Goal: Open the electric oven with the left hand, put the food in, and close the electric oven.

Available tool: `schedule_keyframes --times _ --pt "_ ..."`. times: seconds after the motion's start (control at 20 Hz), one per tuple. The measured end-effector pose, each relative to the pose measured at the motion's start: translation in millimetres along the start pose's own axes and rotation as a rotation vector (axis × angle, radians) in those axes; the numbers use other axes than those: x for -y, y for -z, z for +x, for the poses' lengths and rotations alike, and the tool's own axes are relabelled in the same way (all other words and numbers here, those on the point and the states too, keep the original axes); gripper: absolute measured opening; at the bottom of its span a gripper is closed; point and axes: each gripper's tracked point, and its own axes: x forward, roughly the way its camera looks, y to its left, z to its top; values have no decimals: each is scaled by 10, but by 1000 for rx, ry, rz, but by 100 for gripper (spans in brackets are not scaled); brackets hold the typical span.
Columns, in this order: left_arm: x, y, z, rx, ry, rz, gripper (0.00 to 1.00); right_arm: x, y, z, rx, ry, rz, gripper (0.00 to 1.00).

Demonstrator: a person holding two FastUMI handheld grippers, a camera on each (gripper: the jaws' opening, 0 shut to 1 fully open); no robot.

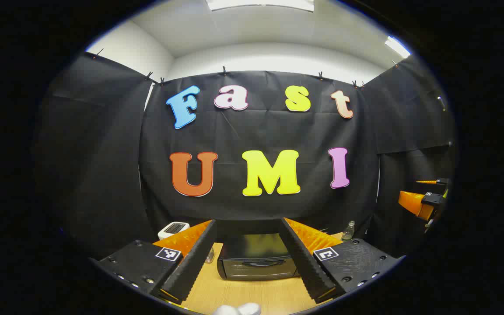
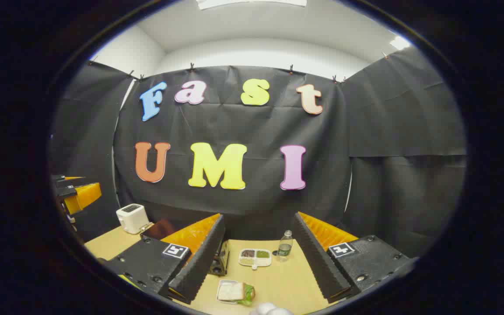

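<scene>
The black electric oven (image 1: 254, 261) stands on the wooden table (image 1: 252, 295) with its door closed and a handle across the front. My left gripper (image 1: 248, 223) is open and held back from it, the oven framed between its fingers (image 1: 190, 262). The food, a sandwich with lettuce on a white plate (image 2: 234, 292), lies near the table's front in the right gripper view. My right gripper (image 2: 259, 216) is open and empty above and behind the plate. One corner of the oven (image 2: 222, 259) peeks out behind its left finger.
A white toaster (image 2: 132, 218) stands at the back left of the table (image 2: 287, 280). A divided dish of grains (image 2: 255, 257) and a small clear bottle (image 2: 284, 246) sit behind the sandwich. The other gripper shows at each view's edge (image 1: 427, 199) (image 2: 75, 192).
</scene>
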Motion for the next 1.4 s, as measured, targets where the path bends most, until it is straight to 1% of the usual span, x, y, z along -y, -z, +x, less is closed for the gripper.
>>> schedule_keyframes --times 0.5,0.7,0.85,1.05,1.25,1.4 --pt "-24 94 62 -4 -19 7 94 -22 57 51 -8 -16 -15 92" --pt "-11 224 143 -14 -16 10 94 -8 54 49 -4 -17 -13 91" --pt "65 420 254 -33 4 -6 94 39 71 35 -5 -15 -21 92" --pt "228 874 493 -90 43 -29 94 190 82 -25 -10 8 -33 92" --pt "361 1431 815 -179 61 -43 95 446 156 -111 -47 69 -75 93" --pt "406 1766 1134 -215 56 -28 95 611 195 -180 -69 112 -102 93"
